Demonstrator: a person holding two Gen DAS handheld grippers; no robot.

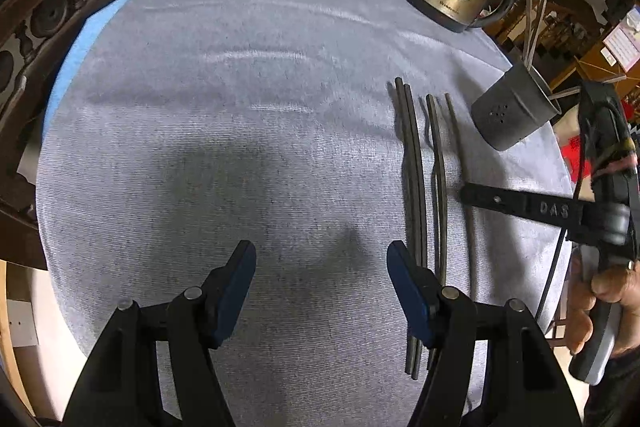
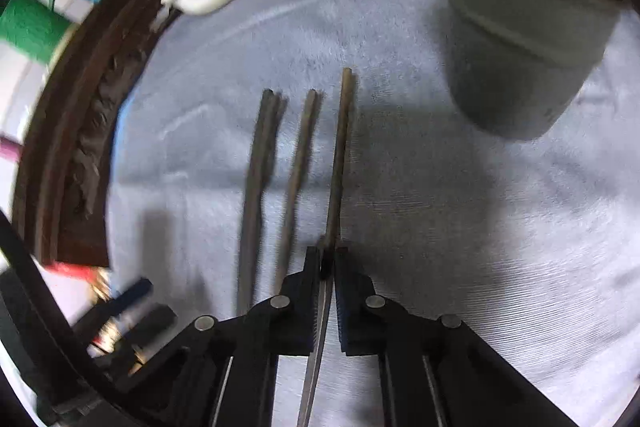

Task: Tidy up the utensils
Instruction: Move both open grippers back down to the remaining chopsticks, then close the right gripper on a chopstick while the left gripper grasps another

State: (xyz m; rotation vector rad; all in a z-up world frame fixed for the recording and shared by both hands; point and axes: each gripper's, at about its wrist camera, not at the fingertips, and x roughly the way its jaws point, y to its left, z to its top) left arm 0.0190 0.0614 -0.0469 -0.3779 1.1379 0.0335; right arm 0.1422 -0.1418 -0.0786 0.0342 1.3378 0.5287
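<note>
Between the pads of the right gripper [image 2: 329, 259], pinched near its close end: one chopstick [image 2: 340, 163], long axis running straight ahead along the fingers, far tip aimed just left of the gray holder [image 2: 520, 39]. Holder ahead and to the right of that tip, near but apart, tilted in this view, with several sticks already standing in it. Beside the held chopstick, to its left on the gray cloth [image 2: 440, 227]: three more chopsticks [image 2: 260, 163], roughly parallel, one alone and two touching as a pair. Left gripper [image 1: 322, 287] spread wide, holding nothing, right finger just beside the near ends of the pair. Likely next: lift, tip upright, swing right over the holder's mouth; right side clearly the nearer one.
</note>
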